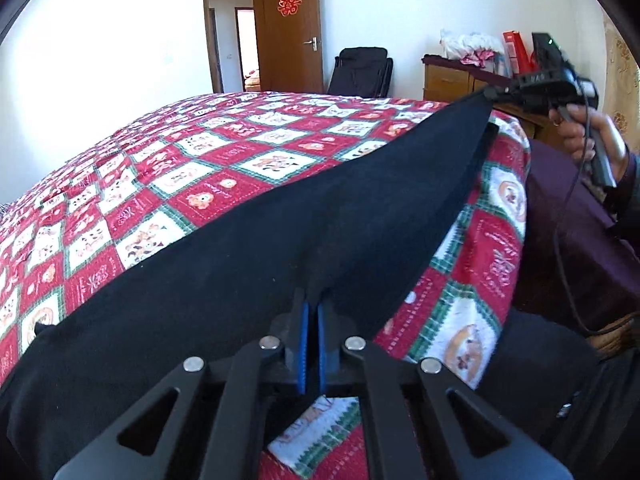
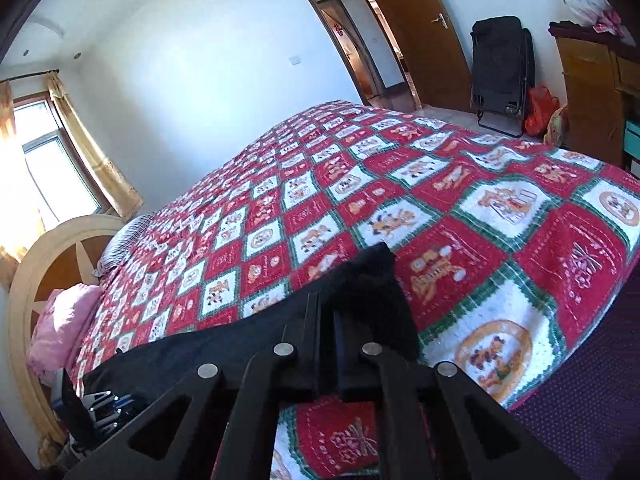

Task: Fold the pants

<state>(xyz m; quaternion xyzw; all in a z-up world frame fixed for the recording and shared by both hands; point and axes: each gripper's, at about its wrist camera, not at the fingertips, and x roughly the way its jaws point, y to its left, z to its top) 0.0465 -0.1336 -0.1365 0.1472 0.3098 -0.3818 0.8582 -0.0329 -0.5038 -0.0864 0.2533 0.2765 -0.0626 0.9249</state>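
The black pants (image 1: 280,232) are stretched above the near edge of a bed covered by a red, white and green patterned quilt (image 1: 168,168). My left gripper (image 1: 313,300) is shut on the pants' near edge, its blue pads pinching the cloth. In the left wrist view the right gripper (image 1: 494,91) holds the far end of the pants up at the upper right, a hand on its handle. In the right wrist view my right gripper (image 2: 327,300) is shut on a bunched end of the pants (image 2: 372,292), which trail left over the quilt (image 2: 400,200).
A person in dark purple clothing (image 1: 580,248) stands at the bed's right edge. Beyond the bed are an open wooden door (image 1: 288,36), a folded black chair (image 1: 360,70) and a wooden dresser (image 1: 452,78) with clutter. A headboard (image 2: 44,264) and pink pillow (image 2: 60,324) are left.
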